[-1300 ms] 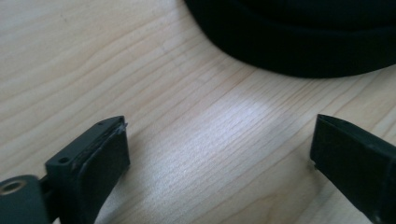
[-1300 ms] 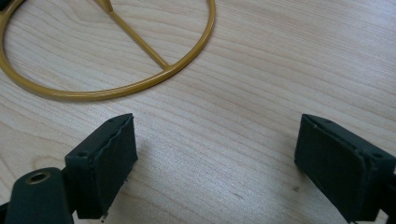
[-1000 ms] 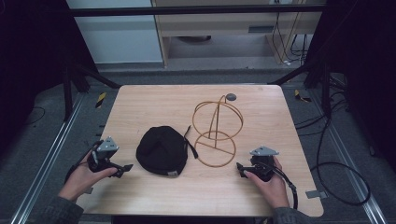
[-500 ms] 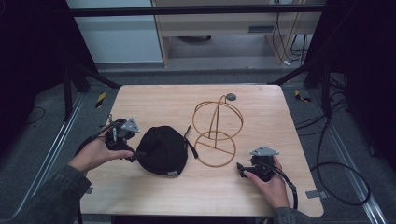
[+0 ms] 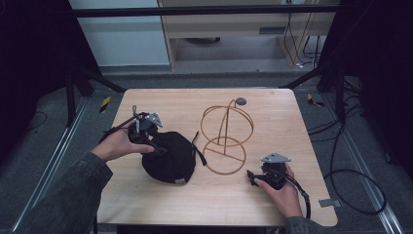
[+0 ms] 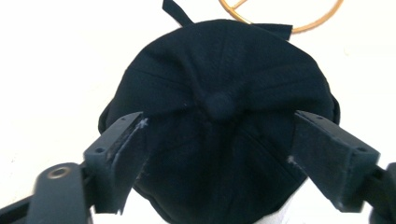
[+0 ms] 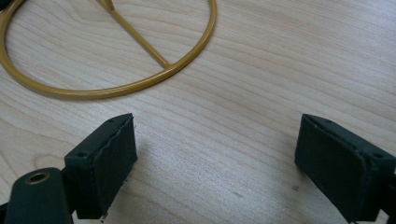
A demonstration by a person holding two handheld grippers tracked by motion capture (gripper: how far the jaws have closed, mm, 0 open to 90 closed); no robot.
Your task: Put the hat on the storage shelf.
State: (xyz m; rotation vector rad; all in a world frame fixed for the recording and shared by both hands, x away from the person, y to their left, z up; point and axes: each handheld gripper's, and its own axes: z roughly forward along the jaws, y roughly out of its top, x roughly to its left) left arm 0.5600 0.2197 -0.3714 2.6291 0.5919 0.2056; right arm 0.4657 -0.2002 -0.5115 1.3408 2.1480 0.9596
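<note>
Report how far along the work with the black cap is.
Done: the left gripper is over the black cap, jaws either side of its crown button. In hand: the jaws have just been closing, pads not yet pressing. Left: gripping and lifting; the wire stand is bare, and the right gripper rests open on the table.

I note the left gripper [image 5: 155, 146] has travelled from the table's near left edge up over the black cap [image 5: 170, 158]; its jaws have just been closing, straddling the crown without yet pressing it.
</note>
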